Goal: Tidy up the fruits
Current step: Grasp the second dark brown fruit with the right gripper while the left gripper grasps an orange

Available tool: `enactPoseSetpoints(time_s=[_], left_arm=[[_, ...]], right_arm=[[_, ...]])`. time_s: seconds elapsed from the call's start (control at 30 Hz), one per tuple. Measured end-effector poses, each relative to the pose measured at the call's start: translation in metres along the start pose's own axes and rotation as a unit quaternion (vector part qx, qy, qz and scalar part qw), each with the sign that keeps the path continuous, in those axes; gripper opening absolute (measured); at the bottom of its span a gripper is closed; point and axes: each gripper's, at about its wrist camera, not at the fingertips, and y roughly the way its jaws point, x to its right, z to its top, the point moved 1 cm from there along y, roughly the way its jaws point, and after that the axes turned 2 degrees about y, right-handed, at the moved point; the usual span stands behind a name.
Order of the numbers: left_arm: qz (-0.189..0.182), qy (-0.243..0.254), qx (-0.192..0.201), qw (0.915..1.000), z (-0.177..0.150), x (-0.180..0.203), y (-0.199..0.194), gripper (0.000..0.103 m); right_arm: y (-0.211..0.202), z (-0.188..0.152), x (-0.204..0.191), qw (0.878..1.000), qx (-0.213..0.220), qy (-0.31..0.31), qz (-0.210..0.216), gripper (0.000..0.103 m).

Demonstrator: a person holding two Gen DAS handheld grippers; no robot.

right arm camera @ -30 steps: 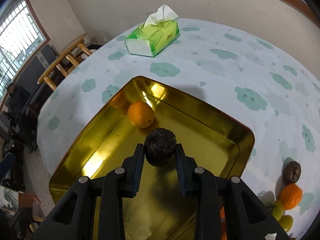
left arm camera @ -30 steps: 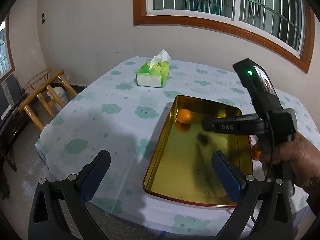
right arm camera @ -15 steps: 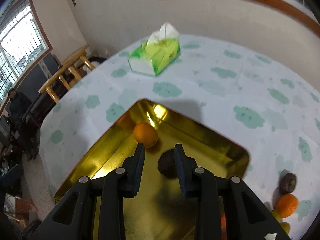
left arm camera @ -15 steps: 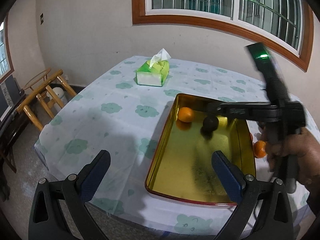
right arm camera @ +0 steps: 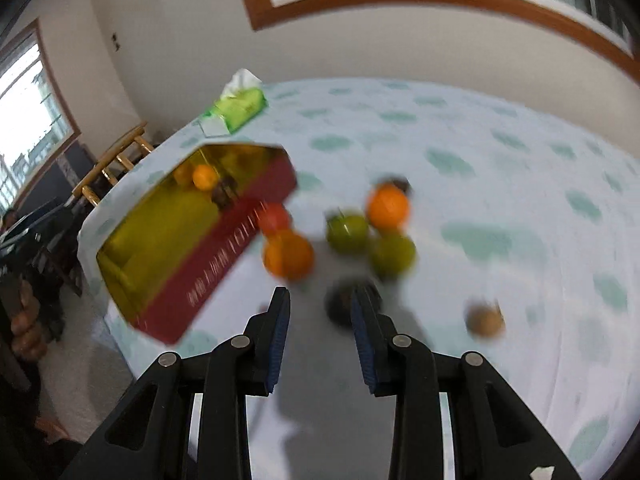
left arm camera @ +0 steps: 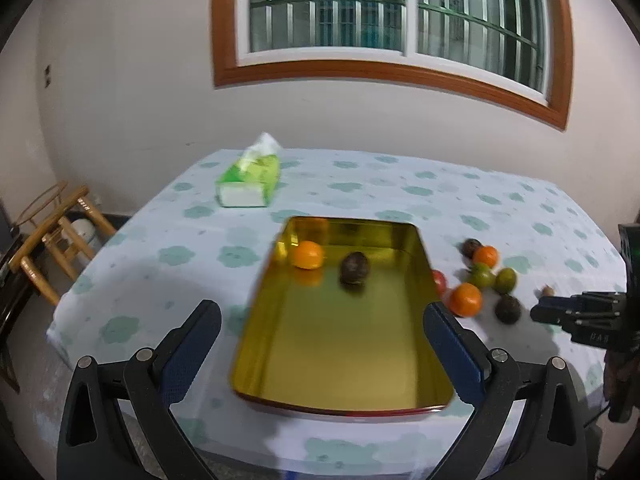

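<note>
Tray (gold inside, red outer wall) seen on clouded tablecloth; orange and dark fruit lie apart at its far end. Loose fruit pile grouped just beside tray. Left gripper held spread, empty, above tray's near end. Right gripper parted, nothing pinched, above dark fruit on cloth. Tissue box set well beyond.

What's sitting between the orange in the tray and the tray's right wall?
In the left wrist view, one dark round fruit lies between the orange and the gold tray's right wall; otherwise bare tray floor.
</note>
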Motion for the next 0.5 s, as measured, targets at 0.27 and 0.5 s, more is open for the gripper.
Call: enactPoseSetpoints(time_s=[0.27,0.5], left_arm=[[-0.010,0.047,-0.006,0.9988,-0.001,0.035,-0.003,0.101],[-0.022,0.072,-0.014,0.9971,0.002,0.047,0.001,0.101]], right_arm=[[0.013,-0.017,0.015,1.000,0.002,0.015,0.001,0.030],[0.032,-0.012,0.020,1.000,0.001,0.015,-0.005,0.045]])
